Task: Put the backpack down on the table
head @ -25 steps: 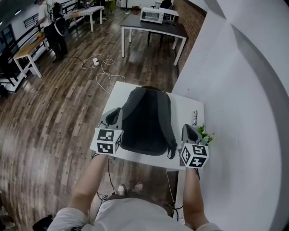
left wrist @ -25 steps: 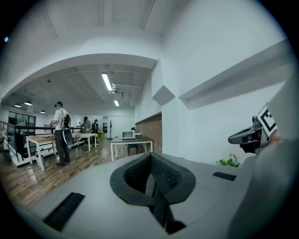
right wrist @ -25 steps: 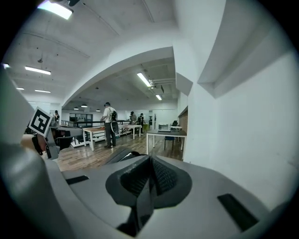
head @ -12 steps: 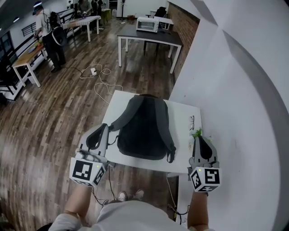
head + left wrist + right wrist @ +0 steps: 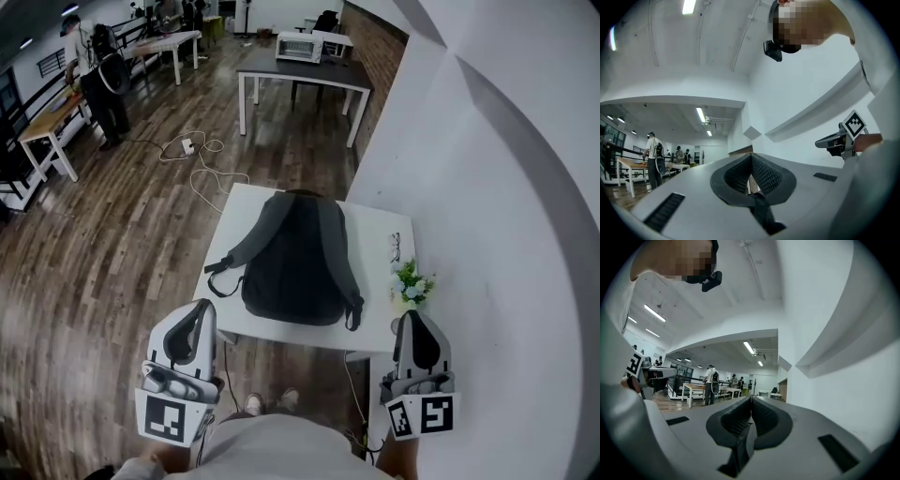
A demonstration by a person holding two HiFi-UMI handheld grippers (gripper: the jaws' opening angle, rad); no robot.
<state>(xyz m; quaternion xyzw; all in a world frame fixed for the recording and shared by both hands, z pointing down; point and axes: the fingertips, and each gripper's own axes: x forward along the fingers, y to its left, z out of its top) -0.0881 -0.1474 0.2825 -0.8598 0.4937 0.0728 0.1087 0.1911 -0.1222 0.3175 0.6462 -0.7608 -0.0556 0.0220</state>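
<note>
A dark grey backpack lies flat on the small white table in the head view, one strap trailing off its left side. My left gripper hangs in front of the table's near left corner, raised and clear of the bag. My right gripper is off the near right corner, also apart from it. In both gripper views the jaws stand pressed together with nothing between them, and they look out level across the room, so the backpack is out of sight there.
A small potted plant and a pair of glasses sit at the table's right edge, next to the white wall. Cables lie on the wood floor beyond. A dark table with a toaster oven stands farther back; a person stands at far left.
Both grippers have pulled back from the backpack's sides toward me and risen. The backpack stays flat on the table, its left strap now lying loose.
</note>
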